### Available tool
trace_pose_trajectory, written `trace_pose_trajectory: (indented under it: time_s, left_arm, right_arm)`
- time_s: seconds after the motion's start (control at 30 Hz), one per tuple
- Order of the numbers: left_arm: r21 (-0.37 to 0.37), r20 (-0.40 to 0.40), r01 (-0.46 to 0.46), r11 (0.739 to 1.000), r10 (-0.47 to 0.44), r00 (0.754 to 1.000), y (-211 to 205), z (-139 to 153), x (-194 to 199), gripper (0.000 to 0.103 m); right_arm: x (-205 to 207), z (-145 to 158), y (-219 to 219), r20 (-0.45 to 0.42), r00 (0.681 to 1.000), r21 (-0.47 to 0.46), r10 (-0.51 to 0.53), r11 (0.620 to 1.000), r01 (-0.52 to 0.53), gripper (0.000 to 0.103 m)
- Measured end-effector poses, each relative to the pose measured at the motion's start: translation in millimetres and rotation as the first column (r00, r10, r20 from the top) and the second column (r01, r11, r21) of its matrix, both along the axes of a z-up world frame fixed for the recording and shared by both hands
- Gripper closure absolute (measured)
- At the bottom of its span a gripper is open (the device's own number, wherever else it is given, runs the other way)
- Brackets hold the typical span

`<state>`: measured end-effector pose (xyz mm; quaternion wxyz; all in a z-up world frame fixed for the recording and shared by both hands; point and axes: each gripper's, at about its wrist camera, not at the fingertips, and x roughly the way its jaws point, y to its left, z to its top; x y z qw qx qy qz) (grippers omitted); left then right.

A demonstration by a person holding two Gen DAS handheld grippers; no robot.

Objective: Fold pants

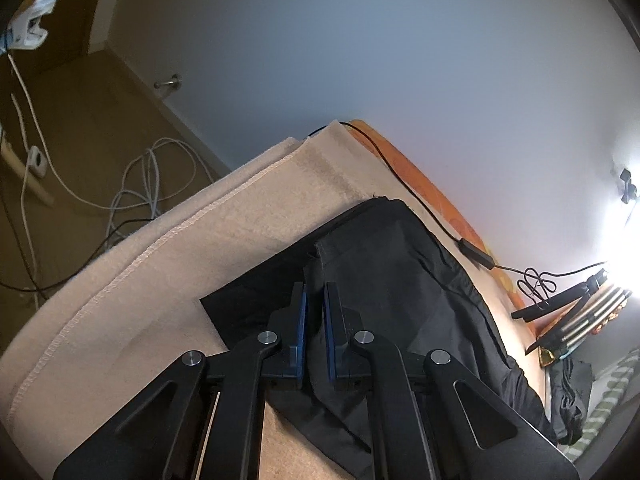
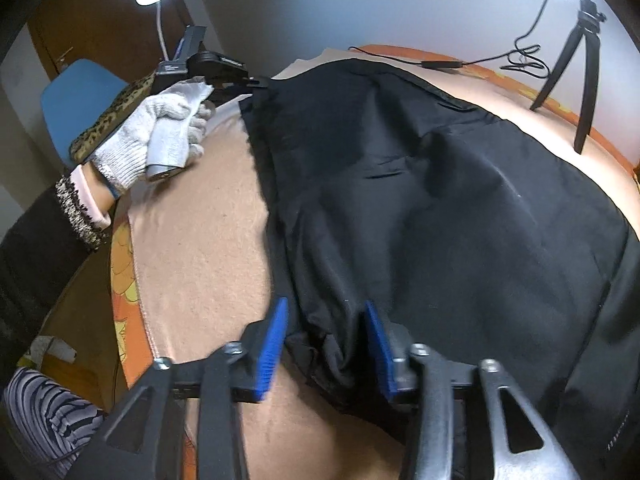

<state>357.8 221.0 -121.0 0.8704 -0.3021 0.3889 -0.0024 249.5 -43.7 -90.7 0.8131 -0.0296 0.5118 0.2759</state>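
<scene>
Right wrist view: the right gripper straddles bunched pants on the blanket, jaws apart; the left gripper pinches the far edge. Close carelessly and it could grab blanket too.

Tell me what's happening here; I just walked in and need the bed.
A person is folding black fabric pants spread on a beige blanket over the bed. The left gripper is shut on a fold of the pants at one edge. The right gripper has its blue pads apart, with bunched cloth between them but not pinched. The white-gloved hand holds the left gripper's handle. No fold is finished.
</scene>
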Motion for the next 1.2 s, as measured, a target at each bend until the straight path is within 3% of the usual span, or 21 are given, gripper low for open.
trace_pose_trajectory:
  time_s: [0.13,0.47,0.57,0.67,0.73,0.8,0.93,1.0,1.1,1.2]
  left_arm:
    - [-0.010,-0.021,0.000,1.000,0.000,1.000,0,-5,3,0.097]
    - [0.010,0.050,-0.023,1.000,0.022,0.998,8,13,-12,0.099]
    - [0.039,0.053,-0.024,0.999,0.022,0.998,12,15,-13,0.099]
    - [0.022,0.004,-0.029,0.999,0.029,1.000,14,7,-10,0.099]
    - [0.063,0.014,-0.019,0.998,0.018,1.000,9,8,-11,0.098]
    - [0.077,-0.021,-0.021,0.997,0.023,1.000,9,8,-9,0.089]
    - [0.003,-0.061,-0.081,0.997,0.081,0.995,25,8,-21,0.072]
    - [-0.018,-0.086,-0.098,0.995,0.096,0.992,30,7,-26,0.043]
    - [-0.097,-0.118,-0.129,0.987,0.117,0.986,40,-3,-33,0.043]
    - [-0.122,-0.111,-0.132,0.984,0.118,0.987,38,-4,-33,0.043]
  right_arm:
    - [2,-3,6,0.007,1.000,-0.045,-0.001,0.999,0.001,0.049]
    - [8,3,2,0.027,0.998,-0.039,-0.053,0.998,0.054,0.097]
    - [5,12,3,0.053,0.998,-0.027,-0.038,0.999,0.040,0.100]
    - [4,6,7,0.048,0.998,-0.050,-0.029,0.998,0.032,0.100]
    - [3,5,9,0.047,0.998,-0.059,-0.029,0.998,0.032,0.100]
    - [4,7,11,0.048,0.999,-0.061,-0.025,0.998,0.028,0.099]
    - [2,7,9,0.036,0.999,-0.040,-0.020,0.999,0.021,0.096]
    - [3,8,10,0.034,0.999,-0.039,-0.017,0.999,0.018,0.096]
    - [2,8,10,0.034,0.999,-0.032,-0.020,0.999,0.021,0.095]
    - [0,10,11,0.036,0.999,-0.026,-0.024,0.999,0.025,0.095]
